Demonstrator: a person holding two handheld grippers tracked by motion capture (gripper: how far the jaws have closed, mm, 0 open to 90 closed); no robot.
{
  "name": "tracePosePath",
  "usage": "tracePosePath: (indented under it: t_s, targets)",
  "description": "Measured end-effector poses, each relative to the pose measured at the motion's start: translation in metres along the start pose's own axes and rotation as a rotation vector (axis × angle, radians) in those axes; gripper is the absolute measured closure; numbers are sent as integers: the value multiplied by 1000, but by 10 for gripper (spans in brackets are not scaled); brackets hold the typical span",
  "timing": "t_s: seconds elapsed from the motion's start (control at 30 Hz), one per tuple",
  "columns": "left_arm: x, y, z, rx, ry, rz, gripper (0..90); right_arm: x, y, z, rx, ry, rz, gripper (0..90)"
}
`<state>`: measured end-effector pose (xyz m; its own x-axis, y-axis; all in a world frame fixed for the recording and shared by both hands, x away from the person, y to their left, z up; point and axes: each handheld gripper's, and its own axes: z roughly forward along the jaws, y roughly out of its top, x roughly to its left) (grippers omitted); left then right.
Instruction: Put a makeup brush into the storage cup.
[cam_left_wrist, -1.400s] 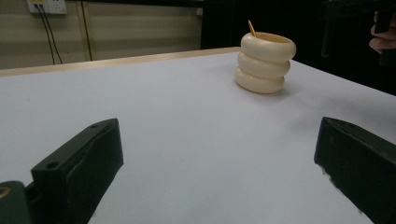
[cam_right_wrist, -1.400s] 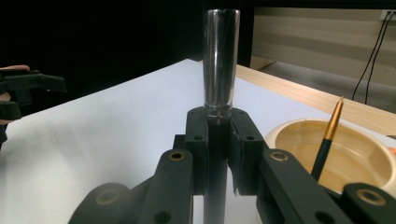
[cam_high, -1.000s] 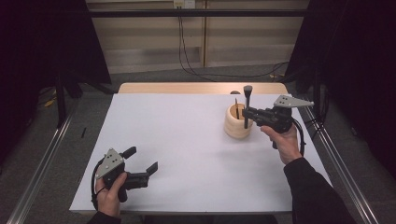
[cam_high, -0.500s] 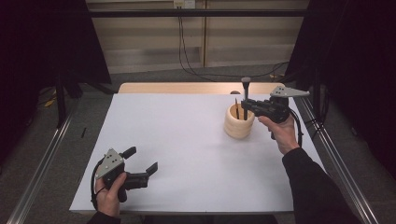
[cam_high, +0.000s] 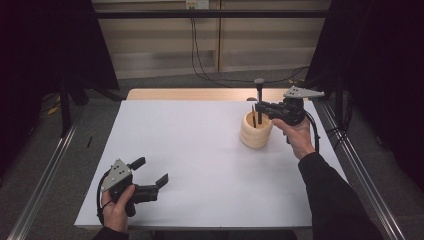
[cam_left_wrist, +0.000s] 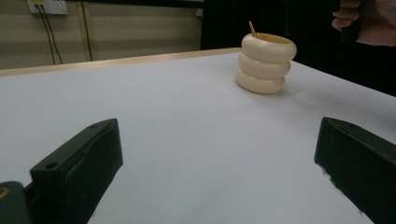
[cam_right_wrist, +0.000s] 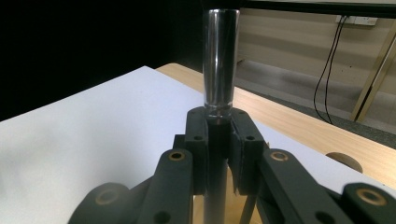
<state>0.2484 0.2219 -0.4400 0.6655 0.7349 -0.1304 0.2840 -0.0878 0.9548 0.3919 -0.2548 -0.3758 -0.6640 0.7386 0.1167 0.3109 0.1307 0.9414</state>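
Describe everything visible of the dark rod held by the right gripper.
The rod is slim, dark and glossy, likely metal or plastic, with a wider rounded cap on top. It stands upright, clamped between the pads of the right gripper, whose jaws are shut on its shaft below the thicker upper section. In the high view it hangs over the cream ringed holder; whether its lower end touches the holder cannot be told.

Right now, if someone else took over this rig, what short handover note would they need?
Right tool: shut on a dark upright utensil, holding it over the cream ringed holder at the table's far right.
Left tool: open, holding nothing, low over the white table near its front left.
Holder: a thin wooden stick leans inside.
Done: utensil gripped.
Left: whether it goes in or comes out can't be told; finish that move.
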Motion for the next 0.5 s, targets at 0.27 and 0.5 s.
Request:
tracePosePath:
  t_s: [0.27, 0.5]
  targets:
    - [1, 0, 0, 2, 1, 4, 10, -4, -7, 8, 12, -5, 17, 793]
    - [2, 0, -2, 2, 7, 3, 11, -10, -17, 11, 36, -21, 29, 793]
